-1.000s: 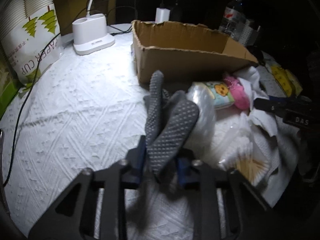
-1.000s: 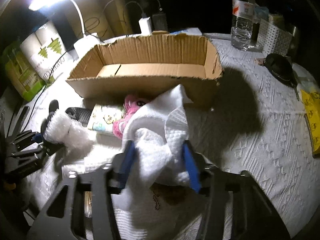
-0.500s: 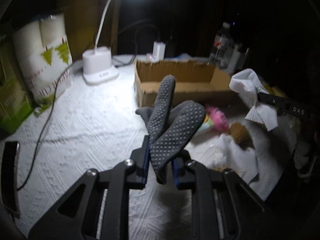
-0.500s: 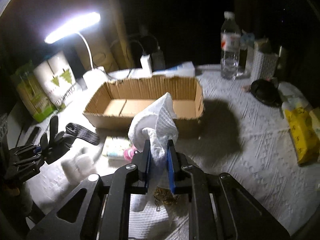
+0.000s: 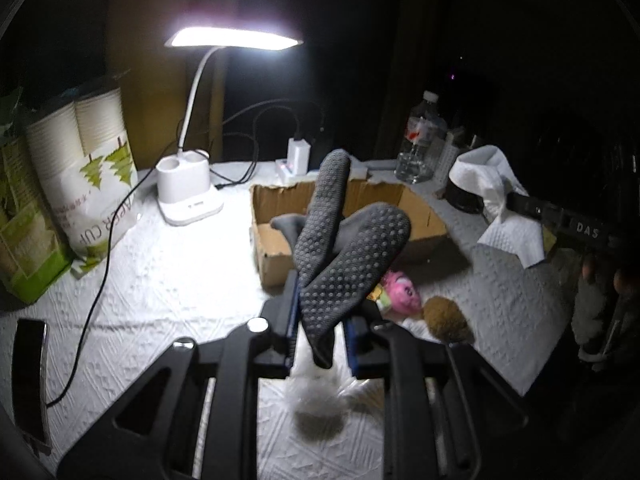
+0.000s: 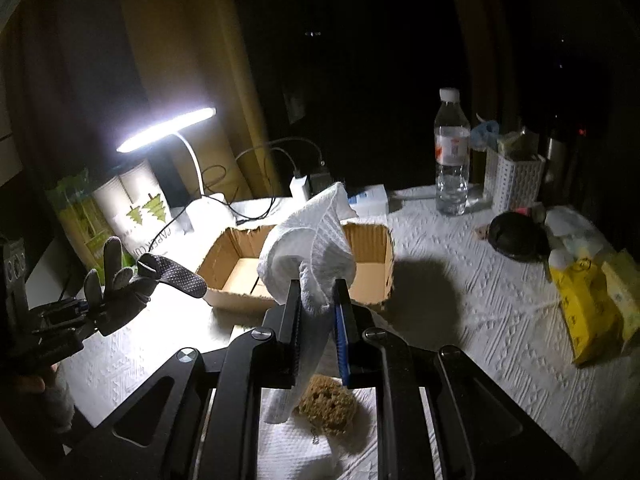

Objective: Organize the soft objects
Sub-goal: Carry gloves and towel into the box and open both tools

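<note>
1. Grey and bumpy, the glove (image 5: 344, 256) is squeezed tight between the jaws of the left gripper (image 5: 320, 336). A second ago it was low, close to the table. Now it is up in the air, in front of the cardboard box (image 5: 420, 208).

2. White and soft, the cloth (image 6: 312, 248) is pinched by the narrow jaws of the right gripper (image 6: 318, 336). A second ago it lay in a heap on the table with the jaws wide around it. Now it hangs up high, with its tail drooping down below the jaws.

3. Both soft things are off the table now. I think this means they are picked up well and are on their way to the box (image 6: 368, 264), which looks empty inside. Neither one is in it yet.

4. More soft things wait on the table by the box: a pink toy (image 5: 402, 292) and a brown fuzzy ball (image 5: 446, 316). So the job seems far from done.

5. Some things are hard to see. The room past the lamp (image 5: 236, 38) is very dark. A blurry grey fluffy thing (image 5: 320, 400) sits under the left gripper, and I cannot tell what it is. The glove hides part of the box and part of a small packet next to the pink toy. The hand holding the left gripper is mostly cut off in the right wrist view.
</note>
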Tool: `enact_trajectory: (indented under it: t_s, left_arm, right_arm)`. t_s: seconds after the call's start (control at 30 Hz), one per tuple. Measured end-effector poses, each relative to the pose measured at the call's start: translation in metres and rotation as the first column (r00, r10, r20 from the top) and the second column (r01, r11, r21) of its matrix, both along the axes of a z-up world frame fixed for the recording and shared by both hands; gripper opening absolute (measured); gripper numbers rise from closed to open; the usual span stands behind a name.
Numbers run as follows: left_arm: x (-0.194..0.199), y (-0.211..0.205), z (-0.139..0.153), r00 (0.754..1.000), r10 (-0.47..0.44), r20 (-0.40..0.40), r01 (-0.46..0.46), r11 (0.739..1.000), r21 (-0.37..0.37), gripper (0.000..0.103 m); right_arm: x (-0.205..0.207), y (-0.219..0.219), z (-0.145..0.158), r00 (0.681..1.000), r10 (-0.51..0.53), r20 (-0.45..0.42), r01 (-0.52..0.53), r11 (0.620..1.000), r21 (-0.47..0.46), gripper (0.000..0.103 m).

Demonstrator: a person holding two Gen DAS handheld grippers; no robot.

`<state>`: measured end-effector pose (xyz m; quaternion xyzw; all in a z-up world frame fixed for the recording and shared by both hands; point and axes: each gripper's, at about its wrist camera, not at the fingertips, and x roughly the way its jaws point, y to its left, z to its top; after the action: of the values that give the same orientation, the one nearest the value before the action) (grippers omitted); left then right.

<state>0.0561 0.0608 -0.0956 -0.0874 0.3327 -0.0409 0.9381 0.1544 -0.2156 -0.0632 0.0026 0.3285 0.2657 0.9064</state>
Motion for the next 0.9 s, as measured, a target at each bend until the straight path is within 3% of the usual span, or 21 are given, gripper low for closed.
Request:
enact_trajectory:
  t_s: [0.5,0.9]
  left_arm:
    - [0.026,-0.007,0.022,0.999,0.012,0.047,-0.012,1.000,0.005,0.019]
    - [0.072,-0.001,0.014,0.999,0.025,0.043,-0.026,1.000,0.011,0.019]
  right_arm:
    - [0.022,-0.010,0.003,1.000,0.021,0.015,-0.021,0.999,0.029,0.016]
    - [0.063,-0.005,-0.014,0.999,0.032,-0.043,-0.031,0.999,0.040,0.016]
